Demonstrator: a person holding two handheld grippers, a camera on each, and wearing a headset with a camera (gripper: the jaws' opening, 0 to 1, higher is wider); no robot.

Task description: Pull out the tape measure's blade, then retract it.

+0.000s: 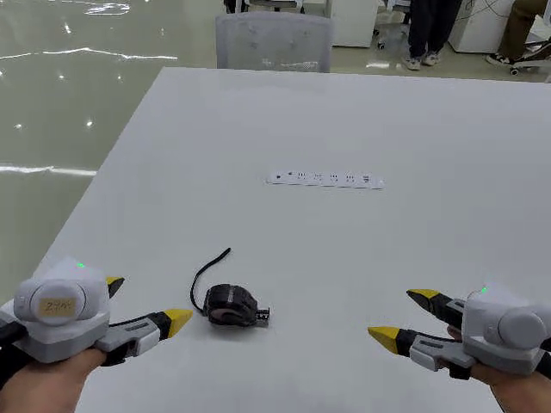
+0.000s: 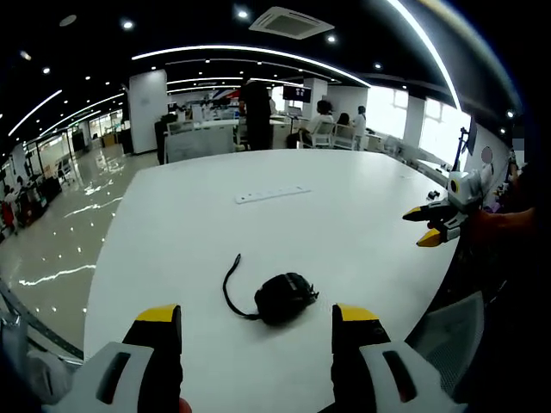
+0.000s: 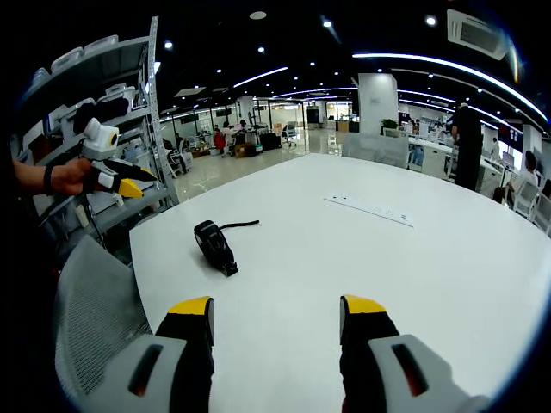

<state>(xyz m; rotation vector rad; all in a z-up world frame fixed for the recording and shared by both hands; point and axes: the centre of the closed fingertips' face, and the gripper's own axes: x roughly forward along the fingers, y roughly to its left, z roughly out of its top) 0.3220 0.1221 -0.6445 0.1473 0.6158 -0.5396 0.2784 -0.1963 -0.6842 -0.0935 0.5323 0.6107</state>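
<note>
Well, left gripper (image 1: 148, 299), right gripper (image 1: 400, 314) jaws gape empty; tape measure (image 1: 231, 305) likely rigid: clamp its sides, pinch blade tip (image 1: 264, 315).

The table (image 1: 362, 249) is plain white. On it the tape (image 1: 231, 305) is black with a black cord (image 1: 207, 269), the strip (image 1: 325, 179) white. The left gripper (image 1: 148, 299) and right gripper (image 1: 398, 313) are pale grey, their jaws black tipped yellow. Beyond the table, a grey chair (image 1: 274, 40).

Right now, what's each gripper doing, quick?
Left gripper: open, holding nothing.
Right gripper: open, holding nothing.
</note>
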